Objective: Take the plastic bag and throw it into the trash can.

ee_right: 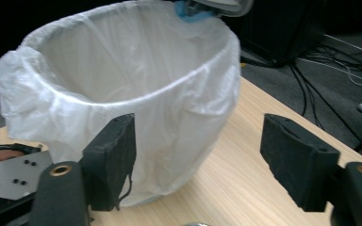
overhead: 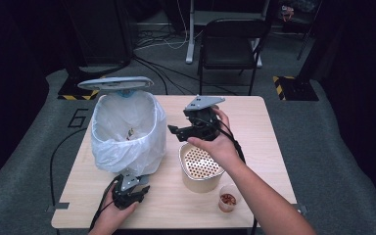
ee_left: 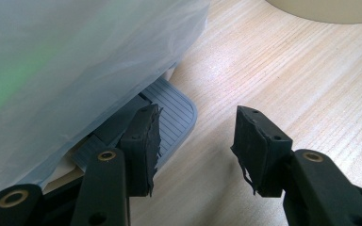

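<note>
Left gripper view: left gripper point(ee_left: 198, 141) released, nothing between, one pad on grey pedal point(ee_left: 172, 113) under bagged bin point(ee_left: 75, 56) | right gripper view: right gripper point(ee_right: 198, 155) wide, empty, facing bin | high view: bin by table's point(overhead: 259, 127) left edge, lid point(overhead: 116, 83) raised; perforated pot point(overhead: 200, 166), cup point(overhead: 228, 198) near front edge; dark room, chair point(overhead: 230, 44) behind.

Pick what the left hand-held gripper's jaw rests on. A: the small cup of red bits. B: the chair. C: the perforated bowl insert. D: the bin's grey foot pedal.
D: in the left gripper view one jaw of the left hand-held gripper lies on the ribbed grey foot pedal under the bag-lined bin.
</note>
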